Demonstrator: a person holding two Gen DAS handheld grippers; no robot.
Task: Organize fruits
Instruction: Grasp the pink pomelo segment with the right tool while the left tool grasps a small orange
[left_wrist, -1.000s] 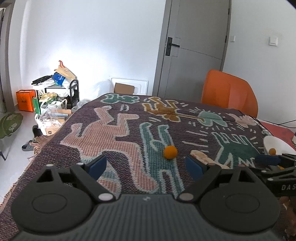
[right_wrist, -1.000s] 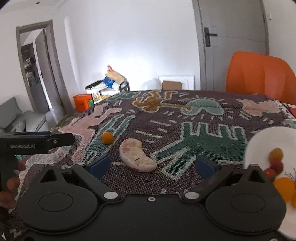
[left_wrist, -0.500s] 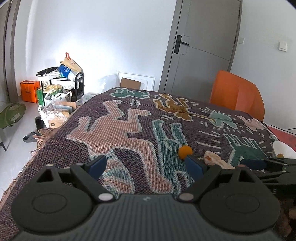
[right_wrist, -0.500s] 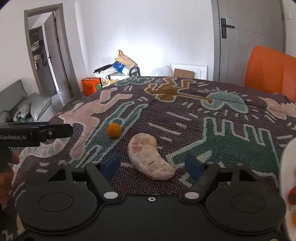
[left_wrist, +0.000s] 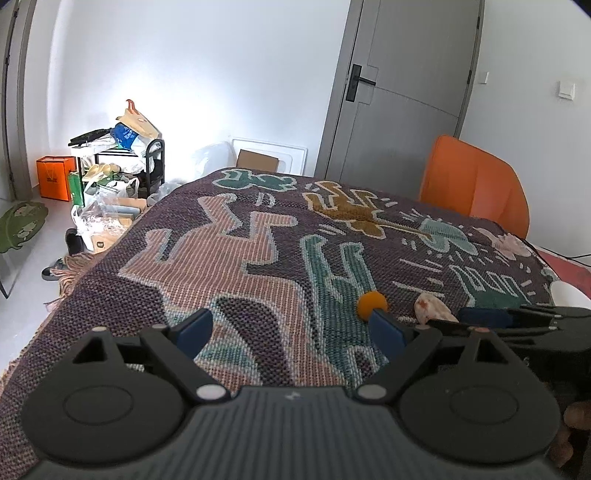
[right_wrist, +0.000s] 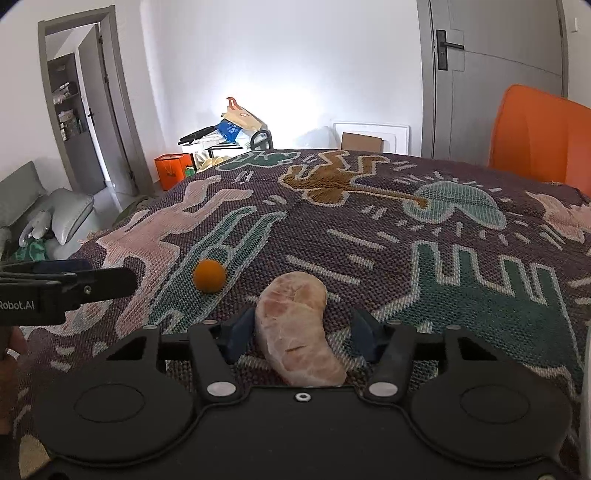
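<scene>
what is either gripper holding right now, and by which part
Nothing yet. The right gripper has been closing around the pink curved piece at mid-length, a gap still showing; the left gripper is open and empty.

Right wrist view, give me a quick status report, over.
Right gripper just been closing, pink curved fruit piece between its fingers, grip not confirmed. Left gripper open, empty. Small orange fruit loose on blanket. Nothing in the way.

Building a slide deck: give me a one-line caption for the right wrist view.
Right gripper closing around a pale pink fruit segment on a patterned blanket, small orange fruit beside.
</scene>
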